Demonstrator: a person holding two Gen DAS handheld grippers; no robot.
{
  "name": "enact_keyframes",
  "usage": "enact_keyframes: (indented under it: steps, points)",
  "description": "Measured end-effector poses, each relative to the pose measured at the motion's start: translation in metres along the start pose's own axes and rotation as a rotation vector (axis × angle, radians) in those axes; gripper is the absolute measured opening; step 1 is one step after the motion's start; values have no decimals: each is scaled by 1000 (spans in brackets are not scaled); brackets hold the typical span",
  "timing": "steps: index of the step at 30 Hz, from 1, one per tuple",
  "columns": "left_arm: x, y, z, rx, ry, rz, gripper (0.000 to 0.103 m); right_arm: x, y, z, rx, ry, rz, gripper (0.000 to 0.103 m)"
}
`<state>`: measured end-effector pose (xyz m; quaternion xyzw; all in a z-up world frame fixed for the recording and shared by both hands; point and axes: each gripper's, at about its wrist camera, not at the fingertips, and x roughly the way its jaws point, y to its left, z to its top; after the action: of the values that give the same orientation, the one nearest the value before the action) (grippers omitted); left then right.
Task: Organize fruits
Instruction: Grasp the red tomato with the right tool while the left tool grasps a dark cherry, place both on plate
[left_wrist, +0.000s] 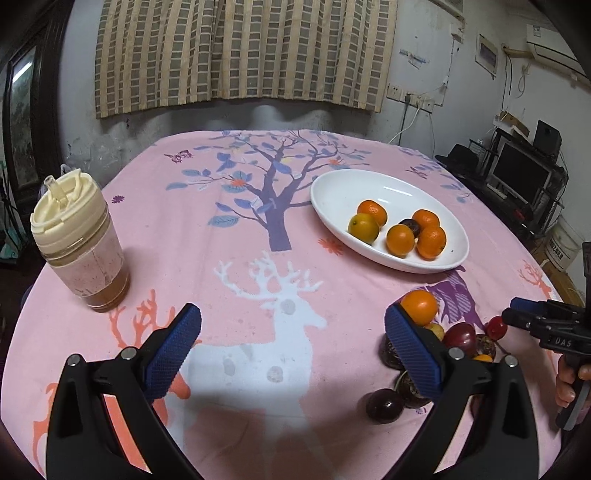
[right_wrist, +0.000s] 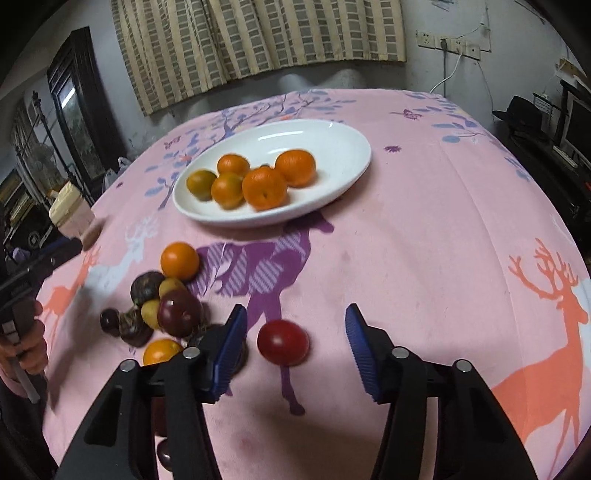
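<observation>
Fruit lies partly hidden behind black gripper arms on a pink deer-print tablecloth (right_wrist: 424, 229): several dark round pieces in the loose pile (right_wrist: 166, 306) are cut off by the right gripper (right_wrist: 295, 347), whose ridged blue pads stand wide apart around a glossy red fruit (right_wrist: 283, 342) without touching it. The left gripper (left_wrist: 293, 343) is likewise spread wide over bare cloth, holding nothing. Beyond the pile, a smooth white oval plate (left_wrist: 347, 184) carries five orange-skinned fruits and one dark one, blurred in the right wrist view. A lone orange (right_wrist: 180, 260) sits between pile and plate. Left of the plate stands a cream-lidded tumbler (left_wrist: 79, 240); open cloth stretches right of the plate.
</observation>
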<state>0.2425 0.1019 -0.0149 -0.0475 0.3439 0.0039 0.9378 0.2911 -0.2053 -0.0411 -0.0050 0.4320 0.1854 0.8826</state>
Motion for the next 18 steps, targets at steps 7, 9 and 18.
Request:
enact_keyframes:
  steps: [7,9,18]
  points:
    - [-3,-5,-1,30,7,-21,98,8,6,-5,-37,45,-7,47]
    - [-5,-6,-2,38,5,-26,98,10,8,-6,-48,55,-8,39]
    - [-11,-31,-28,240,66,-191,98,7,3,-4,-22,34,2,32]
